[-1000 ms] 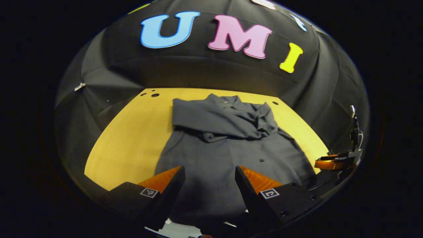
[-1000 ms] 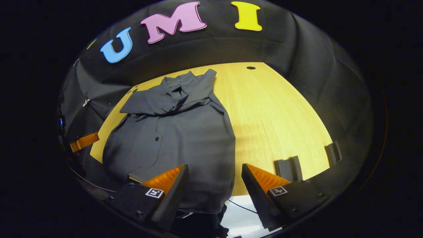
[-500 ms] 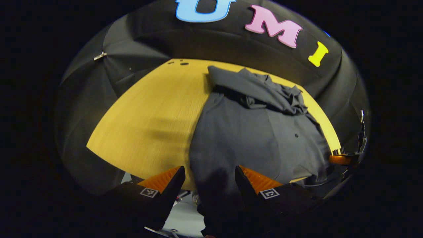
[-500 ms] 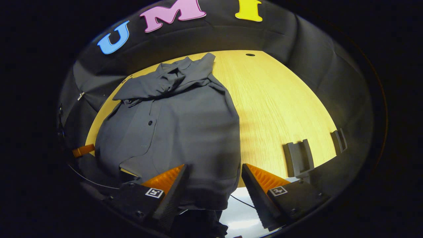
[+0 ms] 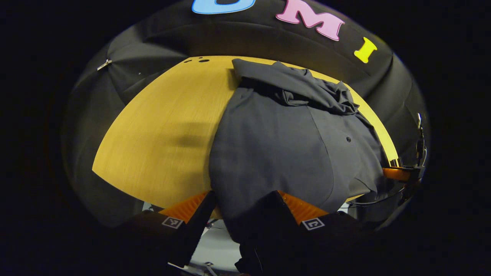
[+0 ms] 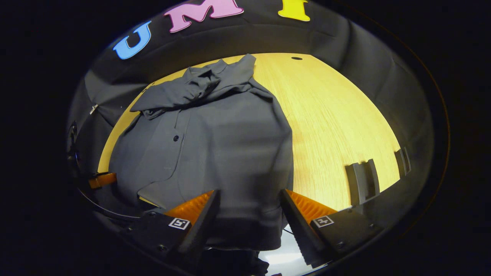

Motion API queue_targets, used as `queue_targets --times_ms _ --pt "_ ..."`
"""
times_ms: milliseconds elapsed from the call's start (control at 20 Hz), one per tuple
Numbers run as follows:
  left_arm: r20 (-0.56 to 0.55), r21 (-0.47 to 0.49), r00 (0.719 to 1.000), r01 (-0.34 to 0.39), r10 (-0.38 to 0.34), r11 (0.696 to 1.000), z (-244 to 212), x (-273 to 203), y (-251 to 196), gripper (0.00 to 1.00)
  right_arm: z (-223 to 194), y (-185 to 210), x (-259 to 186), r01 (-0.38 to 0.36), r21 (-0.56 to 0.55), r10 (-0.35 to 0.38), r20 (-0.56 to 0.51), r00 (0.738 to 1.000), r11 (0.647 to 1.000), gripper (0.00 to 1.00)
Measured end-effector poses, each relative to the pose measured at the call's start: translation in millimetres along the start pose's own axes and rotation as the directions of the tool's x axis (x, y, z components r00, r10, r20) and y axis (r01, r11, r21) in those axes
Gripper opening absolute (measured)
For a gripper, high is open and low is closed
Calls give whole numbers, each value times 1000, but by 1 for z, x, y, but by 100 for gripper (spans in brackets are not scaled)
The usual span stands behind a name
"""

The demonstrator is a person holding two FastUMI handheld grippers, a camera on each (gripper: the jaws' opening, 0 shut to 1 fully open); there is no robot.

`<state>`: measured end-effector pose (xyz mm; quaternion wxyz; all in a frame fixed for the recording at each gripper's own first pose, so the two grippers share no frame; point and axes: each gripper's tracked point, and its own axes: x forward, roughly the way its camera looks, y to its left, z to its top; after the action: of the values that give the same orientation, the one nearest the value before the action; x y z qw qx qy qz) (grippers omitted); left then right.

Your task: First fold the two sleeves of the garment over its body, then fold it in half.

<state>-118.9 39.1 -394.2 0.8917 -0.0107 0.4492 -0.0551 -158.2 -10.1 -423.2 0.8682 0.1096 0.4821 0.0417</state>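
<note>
— Where's the shirt (image 5: 284, 145)?
— Spread on the bench (image 5: 161, 130), both sleeves (image 6: 180, 94) bunched across its chest, hem hanging over the near edge.
— And the hands' tools?
— Left gripper (image 5: 242, 209) sits low at the hem's left corner, right gripper (image 6: 249, 209) at the right; each has jaws spread, cloth between the fingers, not pinched.

both grippers seemingly nearer shirt (image 5: 284, 149) hem
</note>
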Motion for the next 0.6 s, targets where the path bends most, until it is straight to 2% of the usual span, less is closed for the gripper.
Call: queue_targets --times_ms 150,250,300,350,400,500,550,600 --pt "-35 81 998 -54 57 995 -4 6 -4 96 -4 0 1 29 -59 -29 1 1000 998 99" --pt "-42 98 997 -53 57 994 -3 8 -10 96 -7 0 4 65 -124 -65 3 998 990 99" --pt "-40 88 998 -50 54 995 0 7 -11 84 -6 5 4 62 -120 -61 13 998 991 98" --pt "-47 96 998 -38 43 995 1 9 -13 88 -5 7 9 66 -110 -64 14 998 992 83" --pt "-42 121 999 -10 16 993 5 9 -19 77 -1 9 9 53 -105 -51 21 998 993 72" --pt "-32 138 998 54 -50 989 13 14 -30 45 8 10 13 28 -94 -24 35 999 995 40" --pt "-29 115 998 65 -62 991 15 16 -31 28 11 13 16 0 -66 2 34 999 998 24" --pt "-20 87 997 76 -74 993 21 17 -32 12 11 14 13 -25 -29 26 18 999 999 12"
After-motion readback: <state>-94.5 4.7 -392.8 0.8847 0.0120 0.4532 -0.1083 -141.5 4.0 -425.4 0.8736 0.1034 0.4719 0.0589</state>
